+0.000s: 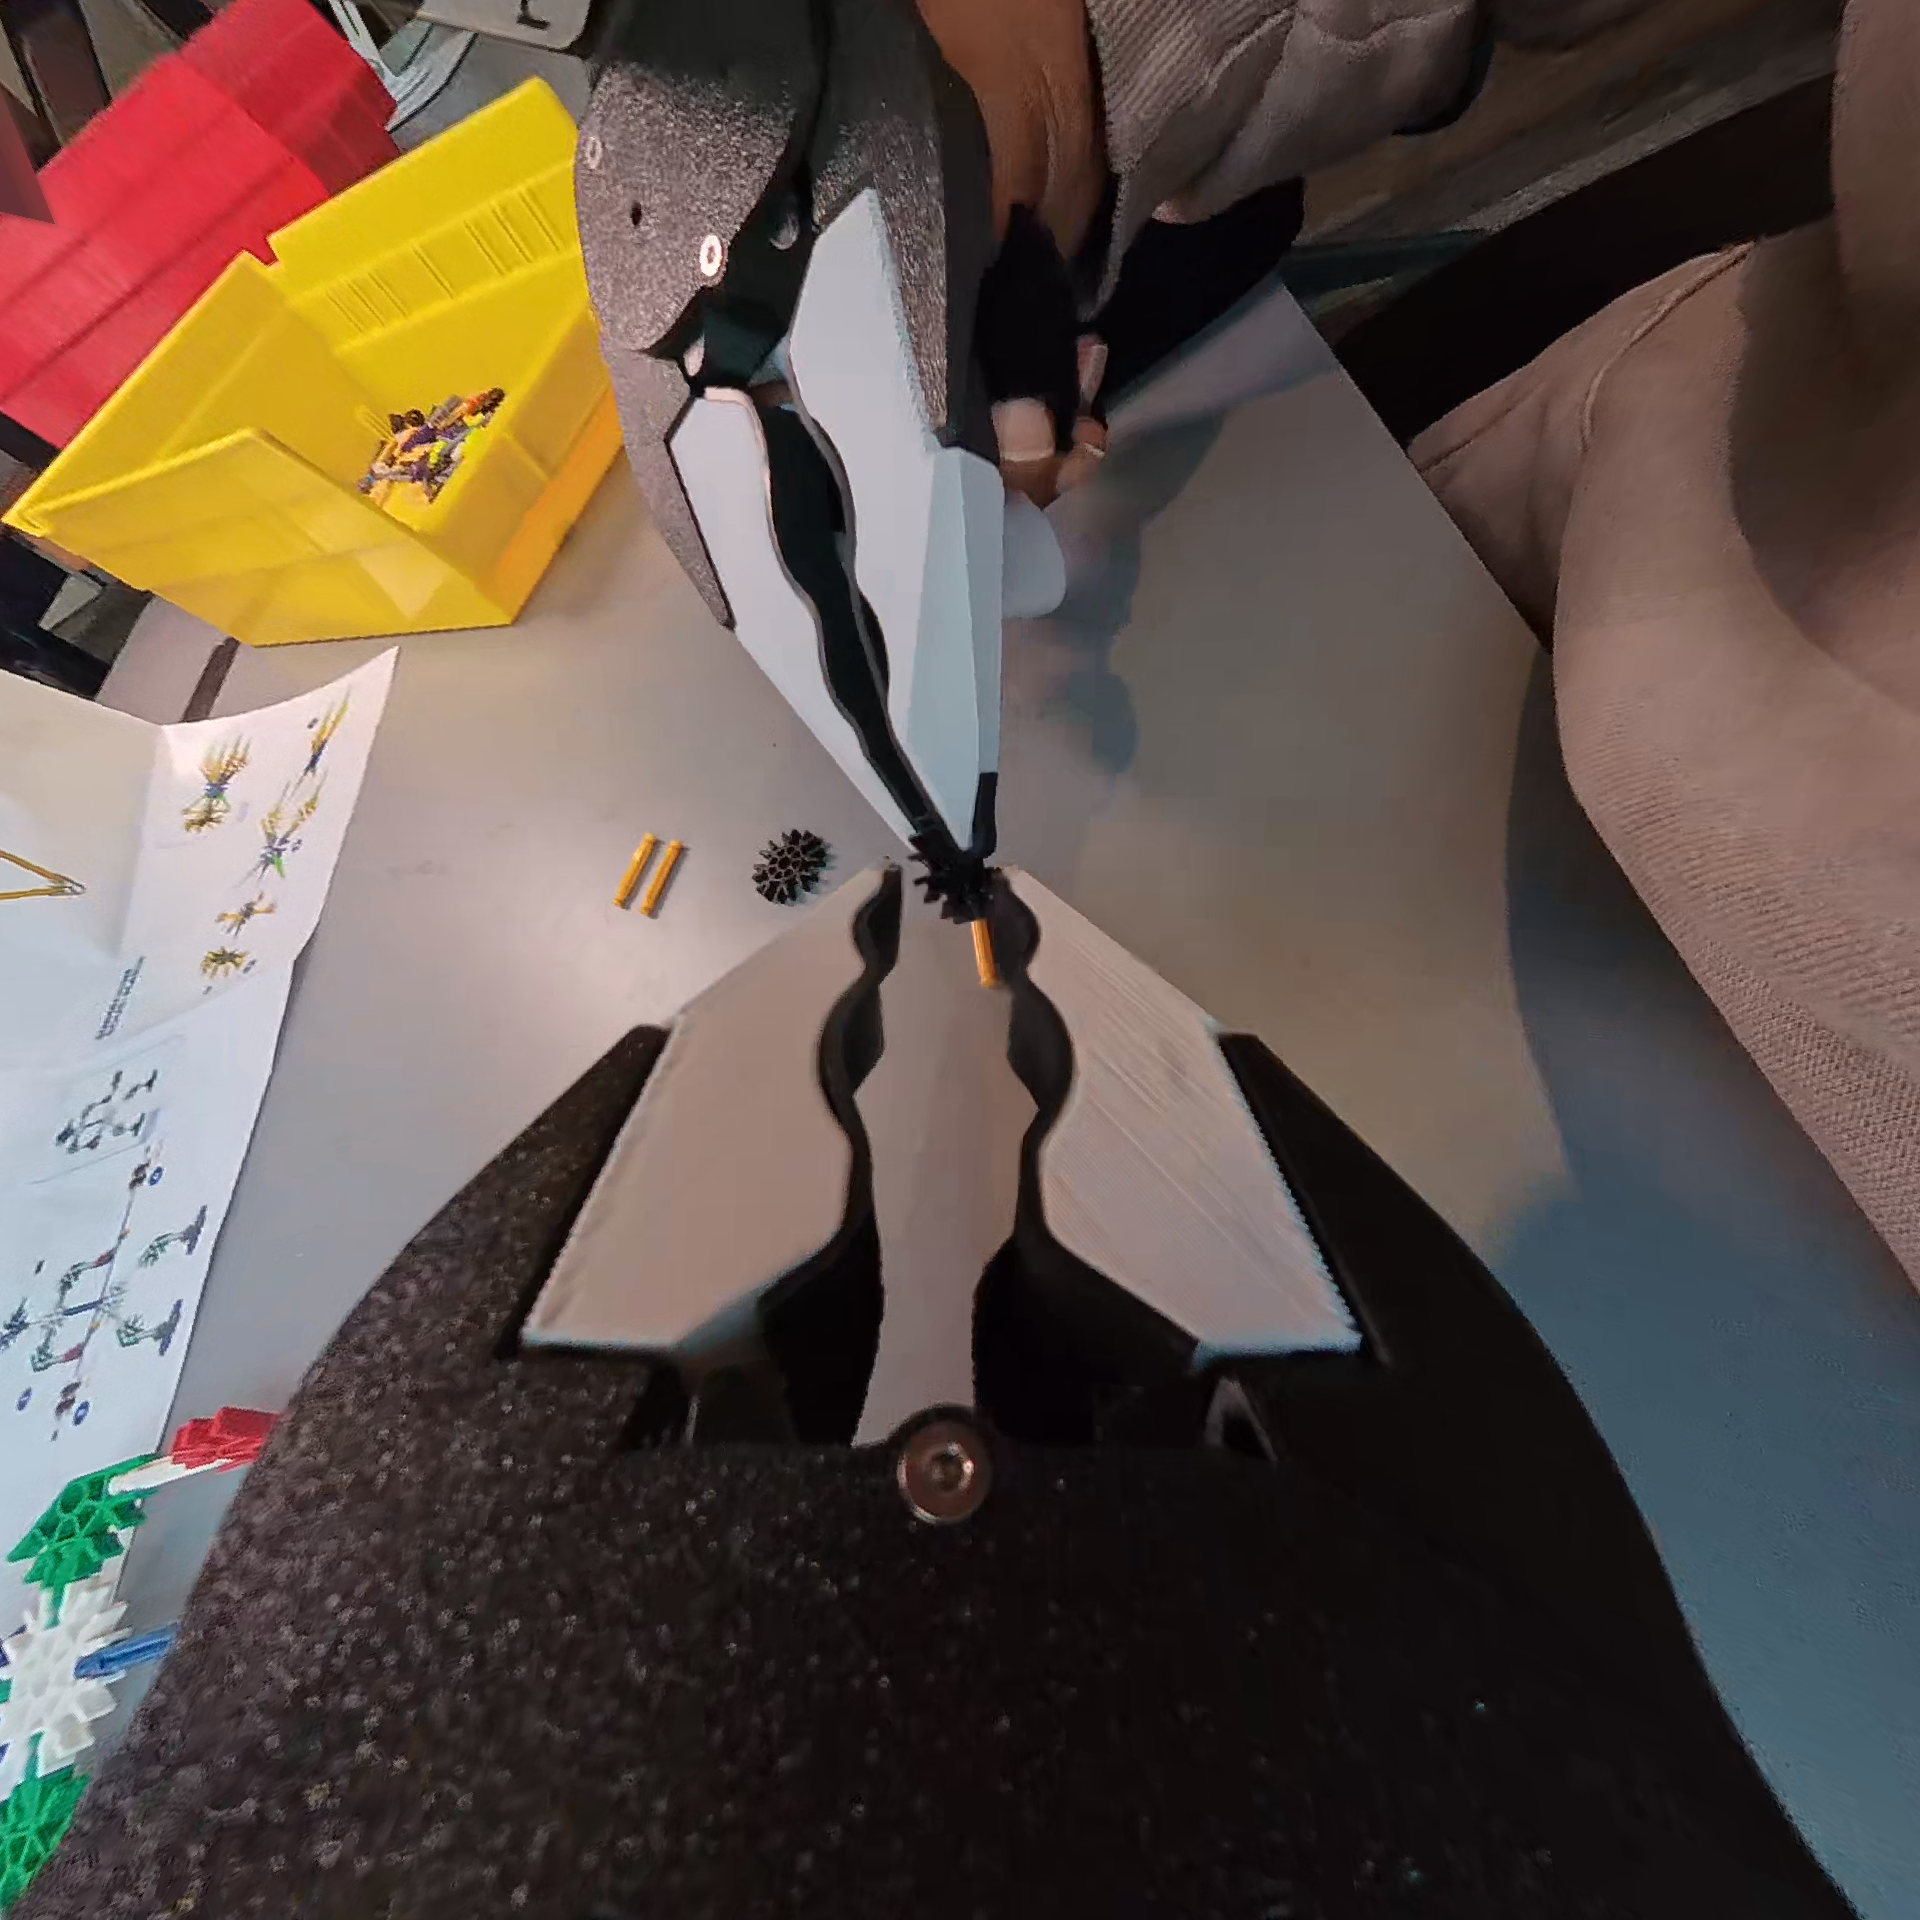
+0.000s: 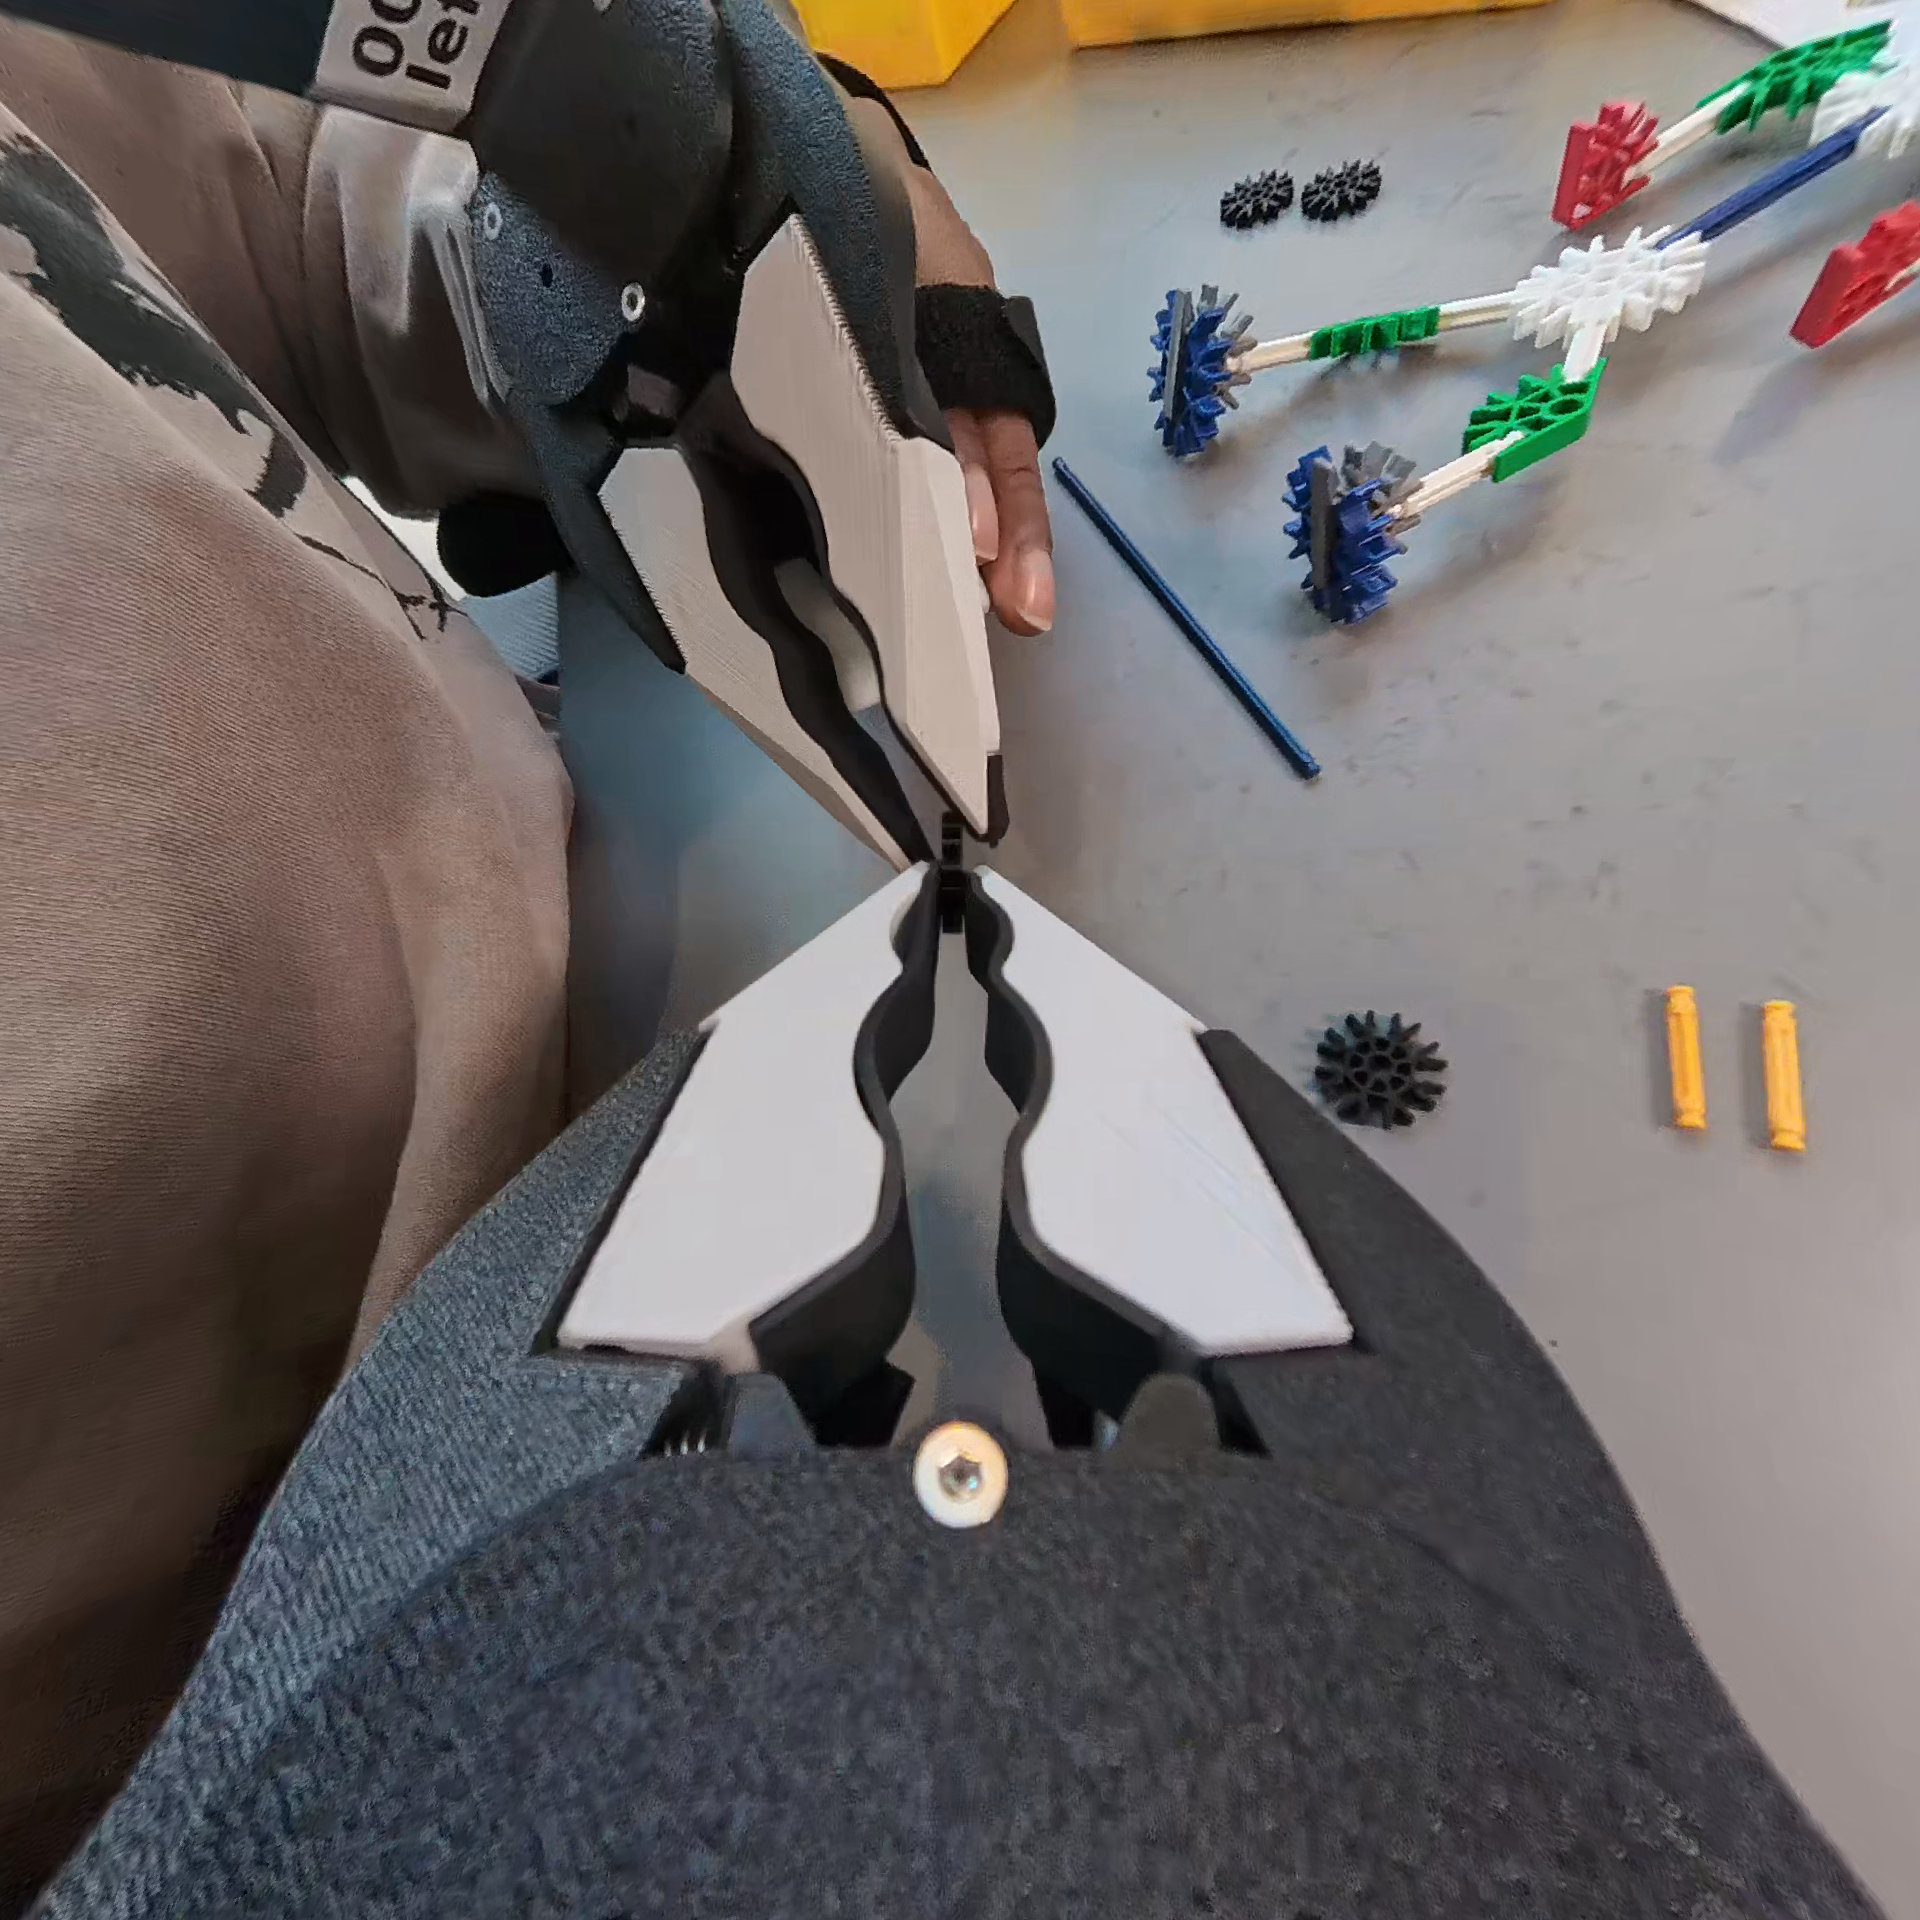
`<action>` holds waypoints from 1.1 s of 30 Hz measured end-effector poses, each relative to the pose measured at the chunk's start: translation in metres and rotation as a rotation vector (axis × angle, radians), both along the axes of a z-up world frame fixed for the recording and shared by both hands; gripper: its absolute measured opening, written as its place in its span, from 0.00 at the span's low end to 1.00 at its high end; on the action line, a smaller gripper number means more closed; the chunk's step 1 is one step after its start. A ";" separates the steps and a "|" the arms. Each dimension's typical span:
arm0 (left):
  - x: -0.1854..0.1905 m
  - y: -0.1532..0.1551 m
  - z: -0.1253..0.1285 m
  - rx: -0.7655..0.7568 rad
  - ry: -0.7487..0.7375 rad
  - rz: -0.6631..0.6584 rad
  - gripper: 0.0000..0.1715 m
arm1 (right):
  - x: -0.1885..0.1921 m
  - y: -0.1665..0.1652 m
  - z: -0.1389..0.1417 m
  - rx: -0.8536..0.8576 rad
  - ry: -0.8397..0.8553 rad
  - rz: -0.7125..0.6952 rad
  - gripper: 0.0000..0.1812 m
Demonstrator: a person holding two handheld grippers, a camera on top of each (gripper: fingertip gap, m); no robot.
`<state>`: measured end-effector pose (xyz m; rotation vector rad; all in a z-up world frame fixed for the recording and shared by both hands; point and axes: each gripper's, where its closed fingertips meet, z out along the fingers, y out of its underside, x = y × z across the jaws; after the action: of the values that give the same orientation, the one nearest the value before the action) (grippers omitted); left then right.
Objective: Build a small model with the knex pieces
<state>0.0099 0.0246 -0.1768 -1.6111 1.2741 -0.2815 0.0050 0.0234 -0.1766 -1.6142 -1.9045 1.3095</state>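
My right gripper (image 2: pixel 951 883) is shut on a small black snowflake connector (image 2: pixel 951 862), seen edge-on at its tips. In the left wrist view it (image 1: pixel 951 844) comes in from above, holding the connector (image 1: pixel 951 888). A short yellow rod (image 1: pixel 982 951) sticks out of the connector towards my left gripper (image 1: pixel 948 878). The left jaws stand a small gap apart around the rod. The rod lies against the right-hand pad and clear of the other. In the right wrist view the left gripper (image 2: pixel 961 826) meets the connector from above.
On the grey table (image 2: pixel 1455 831) lie two loose yellow rods (image 2: pixel 1730 1070), a black connector (image 2: pixel 1380 1068), a thin blue rod (image 2: pixel 1184 618) and a multi-coloured built model (image 2: pixel 1558 301). A yellow bin (image 1: pixel 312 468), red bins (image 1: pixel 156 208) and an instruction sheet (image 1: pixel 156 987) are to the left. Less than 4 cm separates the two grippers' tips. Left tips and right tips are each some 4 centimetres from the short yellow rod (image 1: pixel 982 951).
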 end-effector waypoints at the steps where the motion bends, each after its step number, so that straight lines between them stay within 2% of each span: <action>1: -0.001 0.001 0.000 -0.026 -0.020 0.011 0.08 | 0.000 0.002 0.002 0.049 0.023 -0.002 0.01; 3: -0.004 0.001 -0.003 -0.173 -0.096 0.029 0.13 | 0.001 0.003 0.004 0.154 0.045 0.014 0.01; 6: -0.006 0.001 -0.005 -0.342 -0.178 0.050 0.13 | 0.002 0.005 -0.006 0.326 -0.001 0.004 0.01; 11: -0.004 -0.008 -0.017 -0.393 -0.121 0.018 0.04 | -0.003 -0.005 -0.020 0.453 -0.018 -0.025 0.01; 17: -0.004 -0.016 -0.031 -0.408 -0.021 -0.023 0.02 | -0.003 -0.012 -0.034 0.415 -0.075 -0.080 0.02; 23: -0.001 -0.020 -0.034 -0.410 0.003 -0.101 0.01 | 0.005 -0.007 -0.017 0.377 -0.047 0.095 0.06; 27: 0.000 -0.020 -0.036 -0.433 0.010 -0.152 0.01 | 0.006 0.007 -0.029 0.398 -0.089 0.257 0.06; 31: -0.001 -0.020 -0.036 -0.453 0.028 -0.206 0.01 | -0.001 0.012 -0.037 0.373 -0.134 0.358 0.06; 33: 0.000 -0.021 -0.036 -0.465 0.037 -0.237 0.01 | -0.001 0.013 -0.045 0.389 -0.175 0.408 0.04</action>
<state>0.0094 0.0041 -0.2128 -1.8533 1.5063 -0.7423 0.0044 0.0368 -0.2212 -1.2196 -2.5048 0.8639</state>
